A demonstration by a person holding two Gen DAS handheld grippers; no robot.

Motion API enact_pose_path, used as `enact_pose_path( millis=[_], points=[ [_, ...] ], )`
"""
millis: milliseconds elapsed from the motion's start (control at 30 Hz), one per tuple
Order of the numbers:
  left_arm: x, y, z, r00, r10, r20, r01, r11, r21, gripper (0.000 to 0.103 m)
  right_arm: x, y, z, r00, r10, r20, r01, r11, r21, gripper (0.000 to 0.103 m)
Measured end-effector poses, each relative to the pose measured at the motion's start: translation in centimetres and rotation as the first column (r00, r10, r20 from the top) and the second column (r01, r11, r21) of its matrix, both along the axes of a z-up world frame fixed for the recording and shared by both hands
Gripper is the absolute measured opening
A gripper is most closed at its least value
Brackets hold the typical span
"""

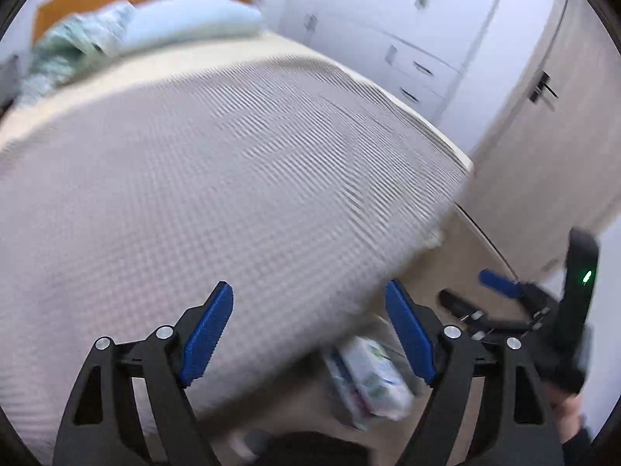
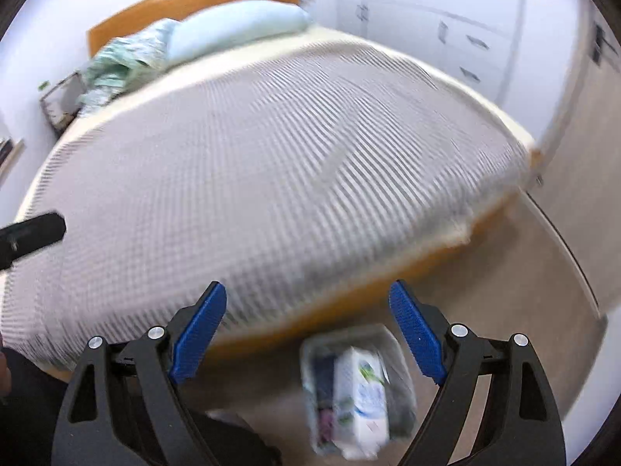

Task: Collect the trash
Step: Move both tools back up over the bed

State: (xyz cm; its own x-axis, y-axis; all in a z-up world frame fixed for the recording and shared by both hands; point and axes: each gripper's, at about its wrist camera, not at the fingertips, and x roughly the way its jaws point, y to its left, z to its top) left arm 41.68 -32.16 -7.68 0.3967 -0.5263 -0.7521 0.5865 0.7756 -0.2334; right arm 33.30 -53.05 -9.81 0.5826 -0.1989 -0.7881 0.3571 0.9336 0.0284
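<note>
Both jaws wide, nothing held: left gripper [image 1: 308, 334], right gripper [image 2: 308, 332]. Near on floor, beside bed [image 2: 271, 178]: bin [image 2: 399, 353] with carton [image 2: 361, 392]. Probably light, crushable; best gripped across the flat sides.

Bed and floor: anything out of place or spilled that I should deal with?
Nothing spilled that the blurred frames show. The bed cover lies smooth, with a crumpled green cloth bunched beside the pillow. The trash bin stands on the floor at the bed's foot, a white carton inside it.

Left gripper [image 1: 308, 312], jaws wide and empty, above bed [image 1: 217, 178]; carton [image 1: 378, 378] on floor below.
</note>
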Motion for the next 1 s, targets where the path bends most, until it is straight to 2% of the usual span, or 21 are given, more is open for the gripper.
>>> enact_pose_path(
  millis=[167,333,600,667,767,867,1000],
  points=[
    [5.6,7.6,2.9,0.984,0.151,0.097,-0.149,0.988,-0.025,0.086,8.0,4.9,2.6,0.994,0.098,0.053,-0.097,0.995,-0.025,0.082],
    [11.8,13.0,4.1,0.958,0.26,0.121,-0.259,0.966,-0.029,0.087,16.0,10.4,4.2,0.977,0.198,0.081,-0.194,0.979,-0.056,0.082],
    [22.9,20.5,4.0,0.912,0.373,0.168,-0.38,0.925,0.012,0.089,28.9,16.7,3.0,0.946,0.317,0.061,-0.314,0.948,-0.053,0.082],
    [25.7,21.7,3.3,0.911,0.382,0.156,-0.388,0.921,0.012,0.09,32.7,17.6,2.5,0.938,0.343,0.052,-0.342,0.939,-0.023,0.082],
    [30.2,23.2,2.4,0.885,0.426,0.186,-0.445,0.893,0.073,0.09,37.3,18.7,1.4,0.933,0.359,0.019,-0.359,0.933,0.027,0.082],
    [33.3,24.6,2.6,0.867,0.435,0.245,-0.458,0.888,0.046,0.09,41.2,19.6,0.5,0.933,0.359,-0.006,-0.359,0.933,0.039,0.082],
    [35.8,26.4,3.1,0.812,0.486,0.323,-0.495,0.867,-0.062,0.09,43.3,20.3,1.4,0.928,0.341,0.151,-0.346,0.938,0.011,0.082]
  ],
)
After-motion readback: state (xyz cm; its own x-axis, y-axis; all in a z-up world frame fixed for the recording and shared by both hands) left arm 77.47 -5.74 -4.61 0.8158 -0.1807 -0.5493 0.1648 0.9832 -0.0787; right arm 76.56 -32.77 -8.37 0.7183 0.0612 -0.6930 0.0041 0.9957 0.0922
